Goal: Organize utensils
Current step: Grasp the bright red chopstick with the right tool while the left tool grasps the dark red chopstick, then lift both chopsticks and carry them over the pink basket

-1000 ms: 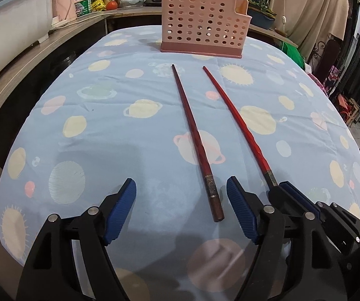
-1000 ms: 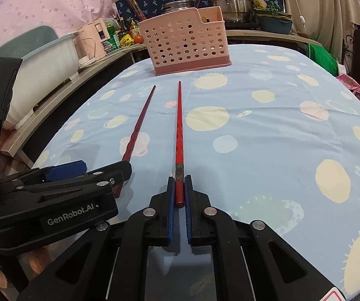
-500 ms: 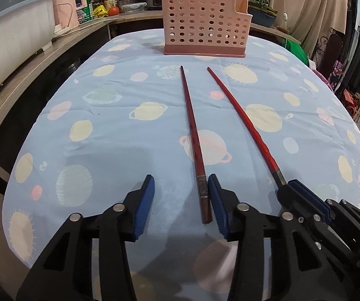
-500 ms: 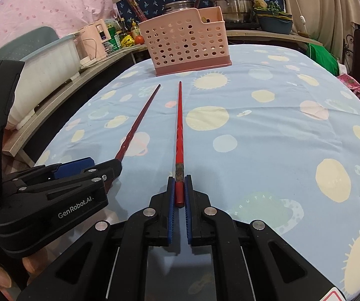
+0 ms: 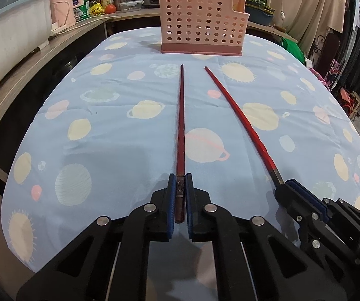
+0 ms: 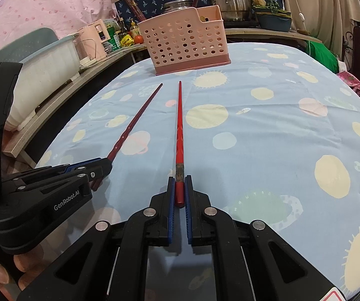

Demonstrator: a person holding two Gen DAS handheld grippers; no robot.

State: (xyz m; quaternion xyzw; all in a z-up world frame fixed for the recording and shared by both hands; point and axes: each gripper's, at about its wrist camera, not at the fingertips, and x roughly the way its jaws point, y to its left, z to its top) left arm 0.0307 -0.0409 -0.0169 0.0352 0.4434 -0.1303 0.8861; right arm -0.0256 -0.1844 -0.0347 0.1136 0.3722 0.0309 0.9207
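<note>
Pads of the left hand-held gripper [image 5: 180, 195] now press on the butt end of the dark red chopstick [image 5: 180, 125]; its jaws have just been closing, and a second ago they stood wide with that stick lying loose between them. Just to its right, the right hand-held gripper [image 6: 179, 193] is clenched on the butt of the bright red chopstick [image 6: 179, 130] (no change there from the earlier views). Both sticks lie flat on the planet-print tabletop [image 5: 104, 130], running forward from the fingertips with their thin tips apart. Well beyond those tips stands the pink perforated caddy [image 5: 202, 30], upright near the far edge, with kitchen clutter on the counter behind it. With each stick gripped, the pick-up looks complete; the likely next step is lifting both and carrying them forward to the caddy.
</note>
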